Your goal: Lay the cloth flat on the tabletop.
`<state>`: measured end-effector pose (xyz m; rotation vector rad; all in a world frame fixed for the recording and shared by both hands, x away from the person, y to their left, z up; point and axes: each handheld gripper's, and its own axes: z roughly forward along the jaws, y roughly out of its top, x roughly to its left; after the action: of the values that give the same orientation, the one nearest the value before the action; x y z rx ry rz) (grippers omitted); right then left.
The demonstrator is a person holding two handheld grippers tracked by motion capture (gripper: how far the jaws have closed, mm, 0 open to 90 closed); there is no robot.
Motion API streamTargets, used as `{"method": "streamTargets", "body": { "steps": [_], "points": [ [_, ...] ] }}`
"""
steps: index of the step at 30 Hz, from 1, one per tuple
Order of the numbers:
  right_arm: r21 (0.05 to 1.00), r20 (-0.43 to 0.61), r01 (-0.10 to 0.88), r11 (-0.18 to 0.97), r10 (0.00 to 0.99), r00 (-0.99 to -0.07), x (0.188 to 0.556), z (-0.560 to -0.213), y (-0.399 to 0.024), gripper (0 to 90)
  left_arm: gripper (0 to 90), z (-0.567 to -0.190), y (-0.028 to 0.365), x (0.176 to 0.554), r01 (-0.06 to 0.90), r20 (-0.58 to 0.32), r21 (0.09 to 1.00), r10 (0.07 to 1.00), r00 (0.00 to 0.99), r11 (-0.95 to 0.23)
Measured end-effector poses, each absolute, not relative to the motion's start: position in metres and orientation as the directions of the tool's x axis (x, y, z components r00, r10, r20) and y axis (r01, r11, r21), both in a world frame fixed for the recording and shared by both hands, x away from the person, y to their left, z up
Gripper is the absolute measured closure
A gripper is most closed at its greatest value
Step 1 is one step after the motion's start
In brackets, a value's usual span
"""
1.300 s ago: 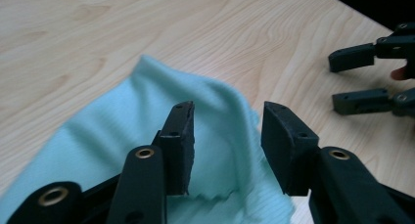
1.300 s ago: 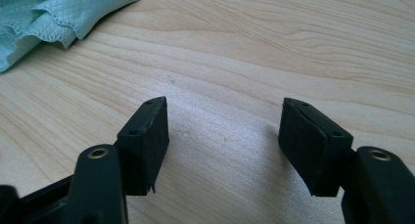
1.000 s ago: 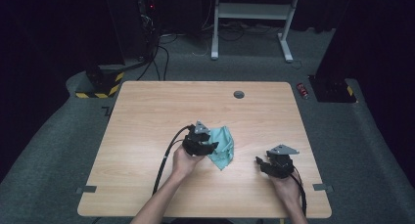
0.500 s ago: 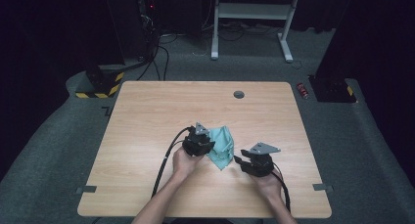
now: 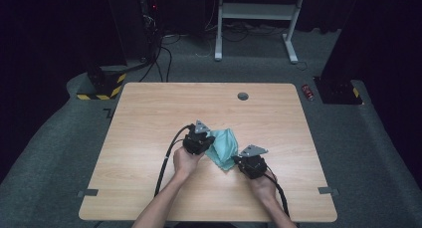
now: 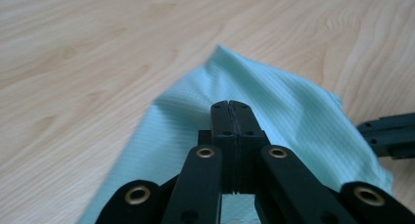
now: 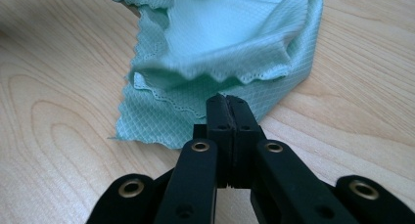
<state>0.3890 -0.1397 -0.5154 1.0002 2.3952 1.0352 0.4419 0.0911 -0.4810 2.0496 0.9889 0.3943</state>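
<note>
Both grippers are pinching the cloth [image 5: 222,147], which is lying crumpled at mid-table [image 5: 149,118]. The left gripper [image 6: 229,106] is clamping one edge, jaws together; the right gripper [image 7: 227,100] is nipping the opposite hem, jaws likewise closed. Advisable: draw apart evenly, staying low, keeping both bites firm so the fabric is spreading flat.

A light wood-grain table [image 5: 149,138] is standing on grey carpet, with a small round dark grommet [image 5: 243,96] sitting in its top near the far edge. A crumpled teal cloth [image 5: 224,146] is lying directly on the table, a little nearer the person's side than the middle, partly folded over itself with one layer lifting off the wood. Grey tape tabs [image 5: 87,192] are sticking out at the near corners of the table.
</note>
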Motion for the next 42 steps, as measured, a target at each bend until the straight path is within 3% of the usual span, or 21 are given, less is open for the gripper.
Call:
{"method": "streamTargets", "body": {
  "steps": [18, 21, 28, 36, 42],
  "points": [
    [0.74, -0.032, 0.469, 0.482, 0.722, -0.691, 0.383, -0.509, -0.169, 89.0, 89.3, -0.484, 0.144, 0.455, 0.597, -0.057, 0.749, 0.869, 0.492, -0.289],
    [0.74, -0.04, 0.469, 0.483, 0.727, -0.686, 0.384, -0.511, -0.168, 80.3, 81.6, -0.483, 0.141, 0.45, 0.578, -0.058, 0.759, 0.853, 0.518, -0.299],
    [0.785, -0.025, 0.41, 0.464, 0.686, -0.727, 0.376, -0.499, -0.161, 77.6, 63.7, -0.475, 0.124, 0.419, 0.516, -0.047, 0.762, 0.761, 0.648, -0.392],
    [0.751, -0.022, 0.396, 0.527, 0.621, -0.784, 0.377, -0.507, -0.134, 74.0, 60.2, -0.496, 0.121, 0.392, 0.537, -0.069, 0.723, 0.728, 0.682, -0.434],
    [0.727, -0.013, 0.401, 0.557, 0.595, -0.803, 0.379, -0.511, -0.123, 72.1, 57.1, -0.505, 0.112, 0.385, 0.521, -0.009, 0.69, 0.714, 0.7, -0.502]
  ]
}}
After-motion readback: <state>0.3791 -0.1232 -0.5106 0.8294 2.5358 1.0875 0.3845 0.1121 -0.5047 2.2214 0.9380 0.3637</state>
